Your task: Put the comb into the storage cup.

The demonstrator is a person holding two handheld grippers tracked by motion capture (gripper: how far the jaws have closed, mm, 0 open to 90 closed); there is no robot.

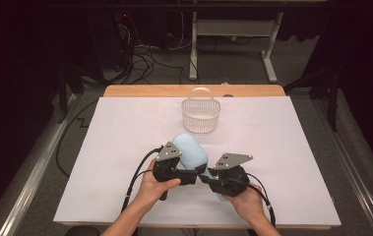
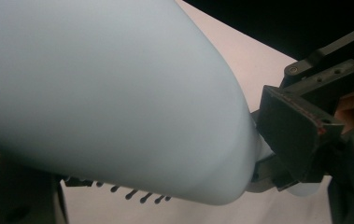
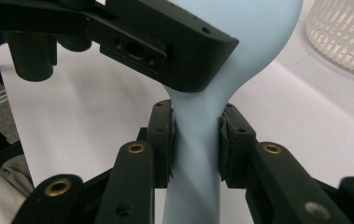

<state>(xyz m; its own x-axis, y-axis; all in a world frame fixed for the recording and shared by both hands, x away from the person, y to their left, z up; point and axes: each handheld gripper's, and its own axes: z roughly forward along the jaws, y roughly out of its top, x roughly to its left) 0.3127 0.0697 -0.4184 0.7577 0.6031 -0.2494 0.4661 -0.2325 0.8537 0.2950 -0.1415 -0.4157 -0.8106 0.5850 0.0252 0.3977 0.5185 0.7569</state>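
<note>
Pale-blue, smooth plastic hairbrush [image 1: 190,151] with a broad oval head and a narrow handle lies low over the white paper sheet [image 1: 105,162] covering the table, on the person's side of the white slotted plastic basket [image 1: 201,116] and well apart from it; the head points toward the basket, the handle toward the person.

Right gripper [image 3: 195,140]: jaws closed on the brush handle, one pad pressed against each side of it just below the neck; in the high view this gripper [image 1: 207,177] sits to the right of the brush, nearer the person than the basket.

Left gripper [image 1: 190,177]: positioned at the left of the brush, on the near side of the basket; one black jaw crosses the lower part of the head in the right gripper view; whether its pads press on the brush cannot be told. In the left gripper view the brush head [image 2: 109,93] stands close to the lens, with short dark bristles [image 2: 132,193] along its underside; the right gripper [image 2: 305,135] appears beyond the head, at the handle.
</note>
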